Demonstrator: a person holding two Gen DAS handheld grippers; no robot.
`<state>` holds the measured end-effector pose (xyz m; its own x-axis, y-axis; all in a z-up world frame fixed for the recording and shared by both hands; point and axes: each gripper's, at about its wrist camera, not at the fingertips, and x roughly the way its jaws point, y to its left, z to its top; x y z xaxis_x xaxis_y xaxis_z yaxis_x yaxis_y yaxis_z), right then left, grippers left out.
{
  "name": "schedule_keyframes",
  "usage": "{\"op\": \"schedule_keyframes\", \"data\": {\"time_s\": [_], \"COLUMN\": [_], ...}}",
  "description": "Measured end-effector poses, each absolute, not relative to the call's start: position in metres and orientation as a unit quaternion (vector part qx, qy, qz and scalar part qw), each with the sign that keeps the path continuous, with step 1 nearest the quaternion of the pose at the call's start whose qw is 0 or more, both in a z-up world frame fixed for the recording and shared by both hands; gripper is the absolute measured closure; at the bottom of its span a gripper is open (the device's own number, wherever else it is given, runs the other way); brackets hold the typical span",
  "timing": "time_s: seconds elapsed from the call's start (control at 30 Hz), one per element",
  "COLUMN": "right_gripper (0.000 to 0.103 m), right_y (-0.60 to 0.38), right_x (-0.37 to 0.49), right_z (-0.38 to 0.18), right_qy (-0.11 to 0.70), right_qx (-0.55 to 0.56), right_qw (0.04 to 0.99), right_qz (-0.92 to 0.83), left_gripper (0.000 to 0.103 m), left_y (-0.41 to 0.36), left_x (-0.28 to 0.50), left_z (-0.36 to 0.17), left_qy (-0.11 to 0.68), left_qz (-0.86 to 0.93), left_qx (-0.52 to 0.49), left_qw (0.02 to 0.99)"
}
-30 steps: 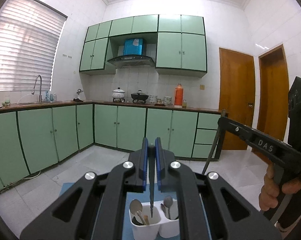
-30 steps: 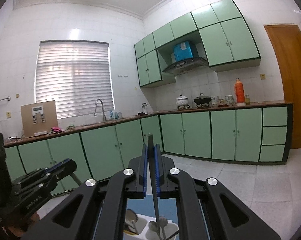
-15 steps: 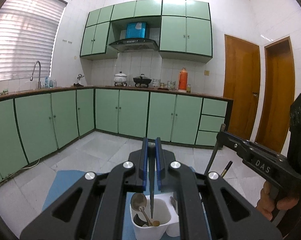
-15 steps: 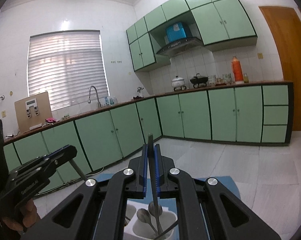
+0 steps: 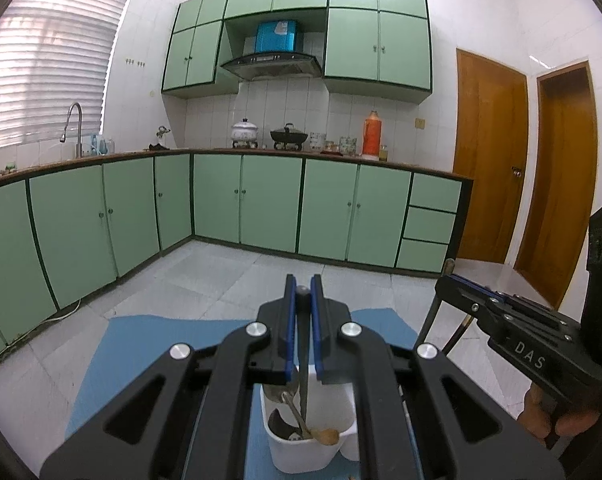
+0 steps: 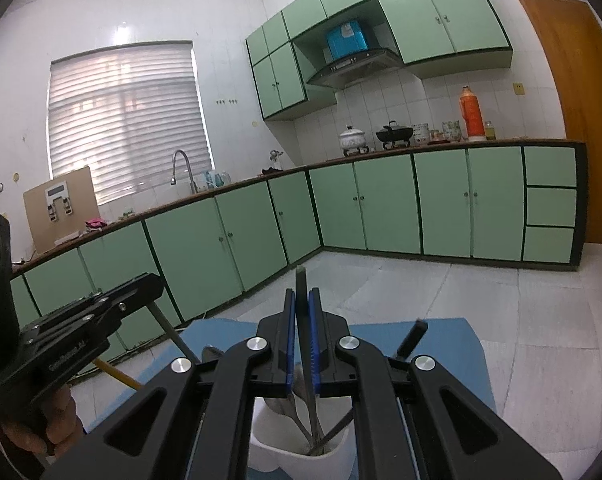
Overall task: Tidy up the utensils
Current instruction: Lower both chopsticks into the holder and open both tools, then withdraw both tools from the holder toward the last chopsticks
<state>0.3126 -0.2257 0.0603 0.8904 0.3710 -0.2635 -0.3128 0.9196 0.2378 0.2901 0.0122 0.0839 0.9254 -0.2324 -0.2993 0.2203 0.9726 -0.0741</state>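
In the left wrist view, your left gripper (image 5: 302,320) is filling the lower centre of the frame, its blue pads clamping a thin metal utensil (image 5: 303,376) that is hanging straight down between them. You cannot tell from here what kind of utensil it is; only a narrow handle is showing. Its lower end is pointing into a white holder (image 5: 301,450) at the bottom centre, in the compartment where a metal spoon (image 5: 279,394) and a wooden-tipped utensil (image 5: 325,436) are already leaning. The holder is sitting on a blue mat (image 5: 141,356) spread over the pale tiled surface. At the right edge, your right gripper (image 5: 447,280) is reaching in from the side, gripping a dark slim handle that is slanting down behind your left gripper's frame.

In the right wrist view, your right gripper (image 6: 302,320) is occupying the lower centre, its pads pressing together on a flat, dark-topped metal utensil (image 6: 305,360) standing upright between them. The shaft is running down into the white holder (image 6: 297,456) at the bottom centre, among several metal spoons (image 6: 291,404) resting in that compartment. A black handle (image 6: 411,338) is sticking up to the right of the gripper. The blue mat (image 6: 453,344) is lying beneath. At the left edge, your left gripper (image 6: 151,286) is coming in, holding a thin rod angled downward, and a yellow stick (image 6: 117,376) is showing just below it.
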Motion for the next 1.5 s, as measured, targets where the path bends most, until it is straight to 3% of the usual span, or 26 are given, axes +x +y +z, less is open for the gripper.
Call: {"op": "schedule_keyframes", "data": {"time_s": [0.33, 0.43, 0.5, 0.57, 0.7, 1.0, 1.5], "right_gripper": [0.096, 0.092, 0.089, 0.087, 0.070, 0.037, 0.015], "right_y": [-0.231, -0.235, -0.236, -0.240, -0.244, -0.246, -0.219], "right_x": [0.310, 0.305, 0.302, 0.297, 0.280, 0.229, 0.133], "right_z": [0.063, 0.069, 0.073, 0.078, 0.086, 0.087, 0.007], "right_qy": [0.153, 0.143, 0.138, 0.132, 0.115, 0.089, 0.117], "right_qx": [0.097, 0.097, 0.096, 0.096, 0.089, 0.079, 0.059], "right_qw": [0.969, 0.972, 0.973, 0.974, 0.978, 0.983, 0.983], "right_qz": [0.168, 0.160, 0.157, 0.155, 0.148, 0.140, 0.128], "left_gripper": [0.095, 0.083, 0.070, 0.067, 0.045, 0.016, 0.007], "left_y": [0.018, 0.020, 0.024, 0.027, 0.036, 0.045, 0.053], "left_x": [0.287, 0.282, 0.277, 0.272, 0.254, 0.198, 0.112], "left_z": [0.082, 0.085, 0.089, 0.093, 0.102, 0.102, 0.011], "left_qy": [0.159, 0.154, 0.145, 0.140, 0.116, 0.075, 0.115], "left_qz": [-0.112, -0.113, -0.108, -0.107, -0.101, -0.098, -0.077], "left_qx": [-0.022, -0.027, -0.030, -0.033, -0.041, -0.033, -0.005], "left_qw": [0.981, 0.981, 0.983, 0.984, 0.987, 0.992, 0.990]}}
